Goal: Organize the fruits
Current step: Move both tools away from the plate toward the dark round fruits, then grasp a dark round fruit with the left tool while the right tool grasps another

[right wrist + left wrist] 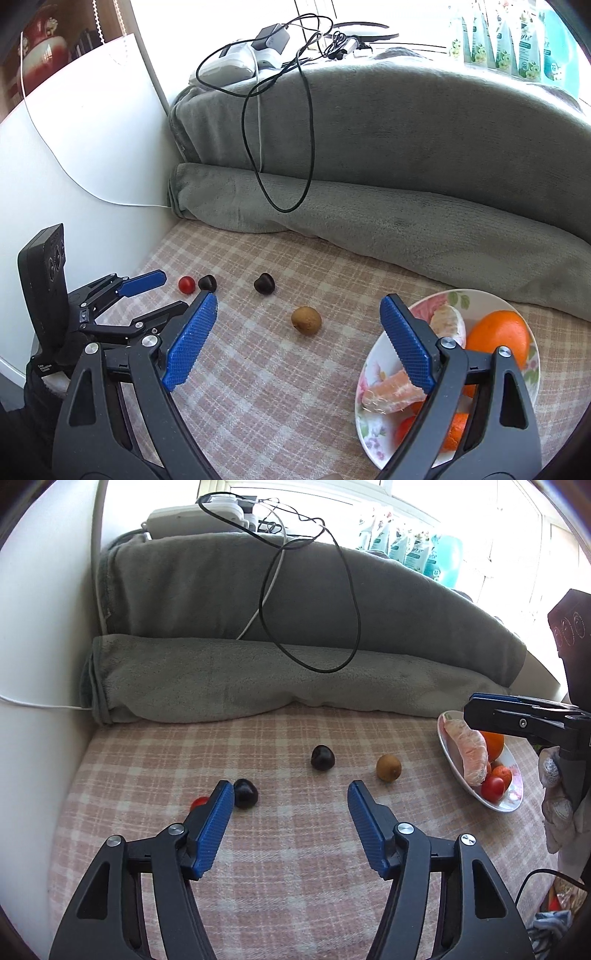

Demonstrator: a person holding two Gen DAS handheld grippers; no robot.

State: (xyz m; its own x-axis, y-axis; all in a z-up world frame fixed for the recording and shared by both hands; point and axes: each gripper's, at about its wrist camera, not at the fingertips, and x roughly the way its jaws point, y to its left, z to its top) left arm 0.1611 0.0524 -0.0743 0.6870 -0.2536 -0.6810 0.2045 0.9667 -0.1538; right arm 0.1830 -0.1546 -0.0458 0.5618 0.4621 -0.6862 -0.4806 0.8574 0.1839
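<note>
On the pink checked cloth lie a red cherry tomato (198,802), two dark plums (245,793) (323,757) and a brown kiwi (388,768). My left gripper (291,788) hovers open over the cloth with nothing between its blue pads; the nearer plum sits just beyond its left fingertip. A flowered plate (364,373) at the right holds an orange (498,338), peeled citrus pieces (395,395) and small red and orange fruit. My right gripper (297,298) stands wide open and empty, with the kiwi (306,320) just ahead and its right finger over the plate's rim.
A rolled grey blanket (258,679) borders the cloth at the back, with a black cable (347,602) looping over it. A white wall (48,664) closes the left side. Bottles (498,37) line the window sill. A chair or bag edge shows at the far right.
</note>
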